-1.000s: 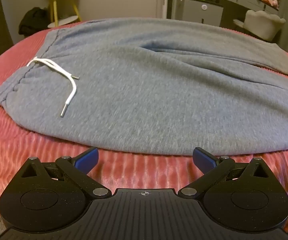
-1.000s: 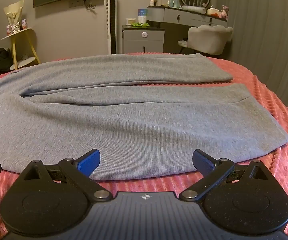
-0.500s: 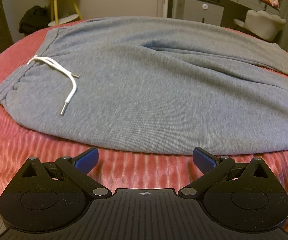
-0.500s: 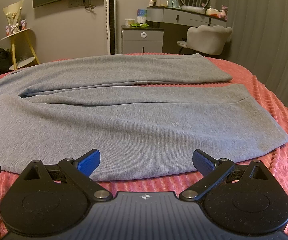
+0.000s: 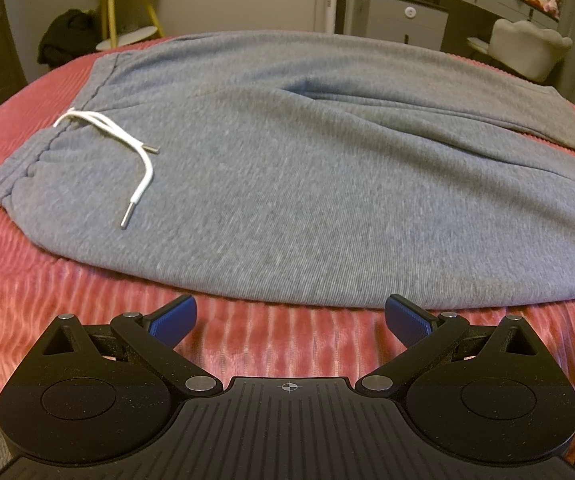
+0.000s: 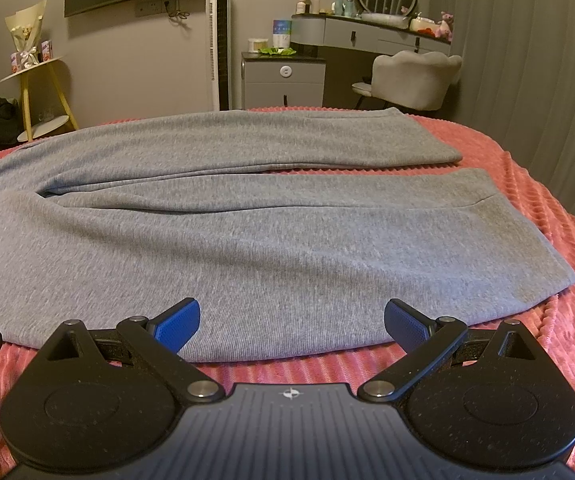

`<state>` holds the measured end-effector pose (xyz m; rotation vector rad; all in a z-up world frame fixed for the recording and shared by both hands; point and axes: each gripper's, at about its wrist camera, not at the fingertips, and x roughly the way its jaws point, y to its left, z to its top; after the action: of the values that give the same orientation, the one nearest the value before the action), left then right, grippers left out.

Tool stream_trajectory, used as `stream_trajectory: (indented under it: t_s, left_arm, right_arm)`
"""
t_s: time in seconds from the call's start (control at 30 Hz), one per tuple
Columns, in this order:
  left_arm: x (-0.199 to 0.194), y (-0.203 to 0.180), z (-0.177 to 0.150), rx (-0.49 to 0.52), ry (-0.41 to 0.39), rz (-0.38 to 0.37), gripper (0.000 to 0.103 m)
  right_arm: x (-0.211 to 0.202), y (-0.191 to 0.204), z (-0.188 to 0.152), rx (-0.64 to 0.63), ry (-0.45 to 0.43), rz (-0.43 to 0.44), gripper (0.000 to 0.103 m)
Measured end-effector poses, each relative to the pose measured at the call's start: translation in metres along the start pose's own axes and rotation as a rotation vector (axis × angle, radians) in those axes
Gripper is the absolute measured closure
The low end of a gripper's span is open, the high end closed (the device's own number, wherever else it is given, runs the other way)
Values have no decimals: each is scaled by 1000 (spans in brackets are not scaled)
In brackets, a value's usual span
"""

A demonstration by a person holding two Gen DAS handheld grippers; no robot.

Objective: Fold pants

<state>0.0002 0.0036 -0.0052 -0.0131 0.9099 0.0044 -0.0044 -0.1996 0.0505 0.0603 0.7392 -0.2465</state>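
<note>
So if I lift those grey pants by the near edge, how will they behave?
The pants look like soft knit lying limp, so they will probably drape and sag. The ribbed red bedspread may drag on them. The loose white drawstring will likely dangle.

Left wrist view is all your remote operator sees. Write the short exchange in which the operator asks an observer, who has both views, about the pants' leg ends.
Operator: Where do the legs end?
Observer: On the right wrist view both leg hems lie flat on the pink bedspread; the near leg reaches further right than the far leg.
Operator: Do the legs overlap?
Observer: Towards the hems they lie apart, with a strip of bedspread between them.
Operator: Is the right gripper holding the pants?
Observer: No. The right gripper is open, its fingers over the near edge of the pants.
</note>
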Motion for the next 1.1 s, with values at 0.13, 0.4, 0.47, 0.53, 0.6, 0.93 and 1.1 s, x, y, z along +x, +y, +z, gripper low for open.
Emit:
stream_trajectory:
  t_s: [0.13, 0.4, 0.47, 0.53, 0.6, 0.93, 1.1]
  left_arm:
    - [0, 0, 0, 0, 1, 0, 0]
    - [0, 0, 0, -3, 3, -2, 0]
    - [0, 0, 0, -3, 4, -3, 0]
    - [0, 0, 0, -4, 4, -3, 0]
    - [1, 0, -1, -4, 5, -4, 0]
    - [1, 1, 1, -10, 19, -3, 0]
    - [1, 2, 1, -14, 23, -3, 0]
  right_arm:
    - [0, -1, 0, 0, 0, 0, 4]
    - [1, 0, 0, 0, -1, 0, 4]
    - [1, -2, 0, 1, -1, 0, 4]
    - [1, -2, 0, 1, -2, 0, 4]
    - [1, -1, 0, 2, -2, 0, 4]
    - [-6, -6, 2, 9, -4, -4, 4]
    - [-4, -5, 1, 11, -5, -5, 4]
